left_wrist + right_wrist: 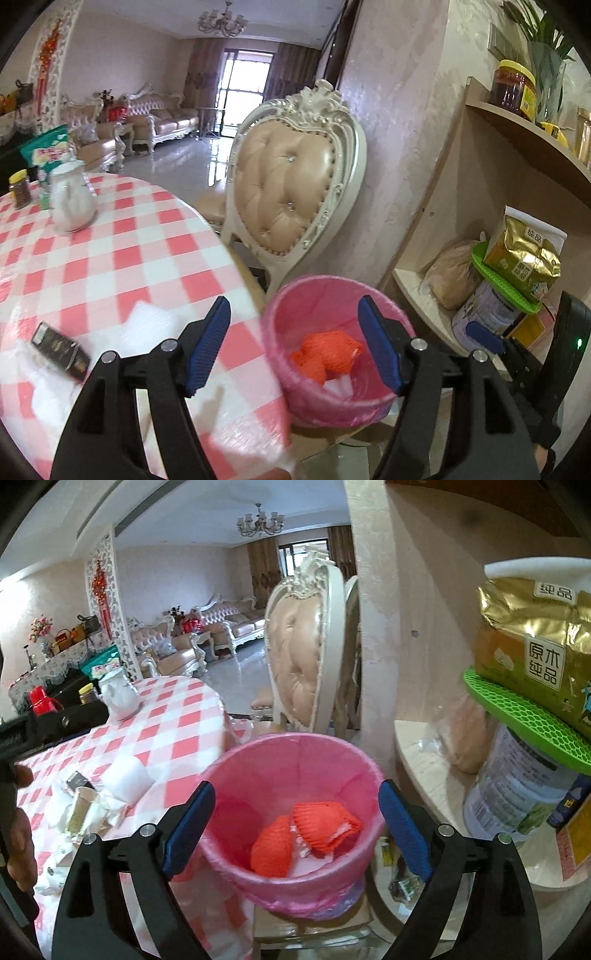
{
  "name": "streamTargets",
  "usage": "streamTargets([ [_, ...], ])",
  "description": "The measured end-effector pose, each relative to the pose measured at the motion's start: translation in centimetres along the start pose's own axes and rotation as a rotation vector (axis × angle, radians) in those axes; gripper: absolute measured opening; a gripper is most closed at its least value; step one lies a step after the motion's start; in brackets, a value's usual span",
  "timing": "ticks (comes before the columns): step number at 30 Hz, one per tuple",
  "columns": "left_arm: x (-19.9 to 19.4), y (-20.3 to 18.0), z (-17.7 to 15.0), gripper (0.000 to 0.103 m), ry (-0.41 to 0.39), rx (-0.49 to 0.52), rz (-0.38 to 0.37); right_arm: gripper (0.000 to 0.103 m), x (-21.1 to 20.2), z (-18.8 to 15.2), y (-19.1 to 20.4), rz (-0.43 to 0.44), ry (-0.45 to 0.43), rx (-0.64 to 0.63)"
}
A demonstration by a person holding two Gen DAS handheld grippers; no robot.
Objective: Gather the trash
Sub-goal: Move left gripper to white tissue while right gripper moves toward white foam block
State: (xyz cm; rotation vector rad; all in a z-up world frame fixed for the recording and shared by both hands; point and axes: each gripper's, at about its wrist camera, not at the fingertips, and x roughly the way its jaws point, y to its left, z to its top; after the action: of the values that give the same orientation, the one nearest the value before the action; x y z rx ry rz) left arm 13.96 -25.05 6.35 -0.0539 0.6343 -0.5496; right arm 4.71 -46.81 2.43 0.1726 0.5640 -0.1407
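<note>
A bin with a pink liner [317, 295] stands beside the checked table [129, 258], holding orange foam netting [325, 350] and white scraps. My left gripper [293, 304] is open and empty, straddling the table's edge and the bin's rim from above. My right gripper [296, 788] hangs open and empty over the bin [280, 760], where two orange net pieces [325, 830] lie. On the table lie a black packet [61, 350], white crumpled wrapping [147, 321] and a paper cup [79, 808].
A cream padded chair [295, 184] stands behind the bin. A white teapot [72, 199] and a jar [20, 188] sit at the table's far side. Shelves on the right hold a tin [509, 794], a green mat [524, 716] and a gold packet [535, 635].
</note>
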Motion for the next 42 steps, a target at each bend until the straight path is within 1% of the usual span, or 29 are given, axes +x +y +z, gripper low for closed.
streamTargets([
  [5, -3.4, 2.4, -1.3, 0.072, -0.025, -0.019, 0.057, 0.085, -0.7, -0.2, 1.7, 0.033, -0.001, -0.001],
  [9, -6.4, 5.2, -2.2, 0.072, -0.050, -0.053, 0.111, 0.085, -1.1, -0.4, 3.4, 0.065, 0.004, -0.014],
  [14, -10.4, 9.0, -3.3, 0.073, -0.086, -0.096, 0.197, 0.085, -1.6, -0.6, 5.7, 0.102, 0.004, -0.037],
  [17, -12.0, 11.1, -3.9, 0.073, -0.097, -0.125, 0.236, 0.085, -1.8, -0.8, 7.2, 0.121, 0.006, -0.054],
  [22, -13.9, 14.1, -5.1, 0.073, -0.105, -0.173, 0.280, 0.085, -1.8, -1.0, 9.1, 0.150, 0.013, -0.081],
  [26, -14.3, 16.0, -5.9, 0.073, -0.095, -0.207, 0.303, 0.085, -1.6, -1.2, 10.5, 0.164, 0.025, -0.096],
  [29, -13.8, 17.1, -6.5, 0.073, -0.077, -0.229, 0.312, 0.085, -1.3, -1.4, 11.4, 0.172, 0.035, -0.107],
  [35, -11.9, 18.6, -7.4, 0.072, -0.035, -0.254, 0.310, 0.085, -0.8, -1.8, 13.2, 0.187, 0.052, -0.131],
  [39, -10.1, 19.4, -8.0, 0.072, 0.005, -0.269, 0.295, 0.085, -0.3, -2.0, 14.0, 0.192, 0.065, -0.140],
  [41, -9.3, 19.7, -8.3, 0.069, 0.026, -0.275, 0.287, 0.085, 0.0, -2.2, 14.4, 0.195, 0.072, -0.146],
  [42, -8.7, 19.9, -8.5, 0.066, 0.041, -0.280, 0.281, 0.085, 0.1, -2.2, 14.5, 0.196, 0.074, -0.147],
])
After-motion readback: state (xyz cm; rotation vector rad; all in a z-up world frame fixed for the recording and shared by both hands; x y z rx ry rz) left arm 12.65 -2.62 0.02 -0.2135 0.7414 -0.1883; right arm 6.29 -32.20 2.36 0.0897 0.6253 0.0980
